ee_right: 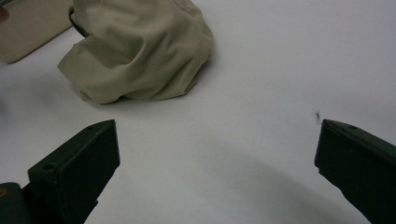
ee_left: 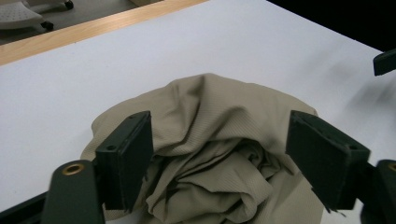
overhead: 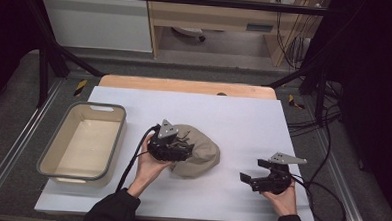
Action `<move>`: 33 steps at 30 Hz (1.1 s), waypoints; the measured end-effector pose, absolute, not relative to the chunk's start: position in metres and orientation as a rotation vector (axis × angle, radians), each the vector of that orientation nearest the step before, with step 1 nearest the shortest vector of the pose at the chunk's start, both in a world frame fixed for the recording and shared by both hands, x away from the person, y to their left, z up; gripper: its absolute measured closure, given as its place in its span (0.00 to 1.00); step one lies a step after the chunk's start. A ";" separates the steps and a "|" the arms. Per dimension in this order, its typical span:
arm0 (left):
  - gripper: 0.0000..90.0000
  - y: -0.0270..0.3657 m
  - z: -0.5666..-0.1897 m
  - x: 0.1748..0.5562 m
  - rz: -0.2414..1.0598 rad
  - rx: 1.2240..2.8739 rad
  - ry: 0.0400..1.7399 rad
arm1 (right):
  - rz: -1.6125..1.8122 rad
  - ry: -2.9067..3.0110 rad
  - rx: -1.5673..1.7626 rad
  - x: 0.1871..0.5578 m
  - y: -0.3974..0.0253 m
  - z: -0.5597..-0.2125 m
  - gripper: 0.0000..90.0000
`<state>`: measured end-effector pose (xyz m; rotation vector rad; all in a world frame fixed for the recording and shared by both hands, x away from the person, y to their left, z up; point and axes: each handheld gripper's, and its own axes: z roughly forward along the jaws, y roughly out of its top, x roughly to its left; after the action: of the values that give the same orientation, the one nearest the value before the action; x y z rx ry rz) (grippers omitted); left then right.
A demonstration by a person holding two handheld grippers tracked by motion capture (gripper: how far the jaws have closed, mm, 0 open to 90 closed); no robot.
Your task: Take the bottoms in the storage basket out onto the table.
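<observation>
A crumpled beige cloth [overhead: 199, 153] lies in a heap near the middle of the white table. My left gripper [overhead: 175, 148] sits at the cloth's left side, open, its jaws standing wide on either side of the bunched folds [ee_left: 215, 158]. Whether the jaws touch the fabric I cannot tell. My right gripper [overhead: 255, 175] hovers open near the table's front right, apart from the cloth, with bare table between its jaws. In the right gripper view the cloth [ee_right: 140, 51] lies ahead at the upper left.
A grey-rimmed beige bin [overhead: 49, 156] stands at the table's left side. The white table sheet [overhead: 243, 117] ends at a wooden strip [overhead: 185, 85] at the back. Black cables [overhead: 325, 191] trail off the right edge.
</observation>
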<state>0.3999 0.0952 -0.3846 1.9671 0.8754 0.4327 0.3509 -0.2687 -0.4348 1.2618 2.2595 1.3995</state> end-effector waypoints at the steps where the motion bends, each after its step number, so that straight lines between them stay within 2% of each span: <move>1: 0.24 0.096 -0.384 0.399 0.432 1.968 0.873 | 1.400 2.259 1.262 0.351 -0.269 -0.435 0.01; 5: 0.22 0.101 -0.382 0.397 0.408 1.970 0.869 | 1.401 2.258 1.263 0.351 -0.269 -0.435 0.01; 11: 0.11 0.106 -0.380 0.394 0.400 1.978 0.869 | 1.402 2.257 1.263 0.351 -0.269 -0.435 0.01; 25: 0.05 0.127 -0.389 0.384 0.378 2.012 0.898 | 1.405 2.252 1.263 0.351 -0.269 -0.434 0.01; 33: 0.04 0.143 -0.396 0.376 0.386 2.008 0.912 | 1.404 2.252 1.264 0.351 -0.269 -0.435 0.01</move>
<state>0.3756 0.1431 -0.3964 2.0083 0.9116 0.3863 0.3510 -0.2688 -0.4345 1.2642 2.2521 1.4037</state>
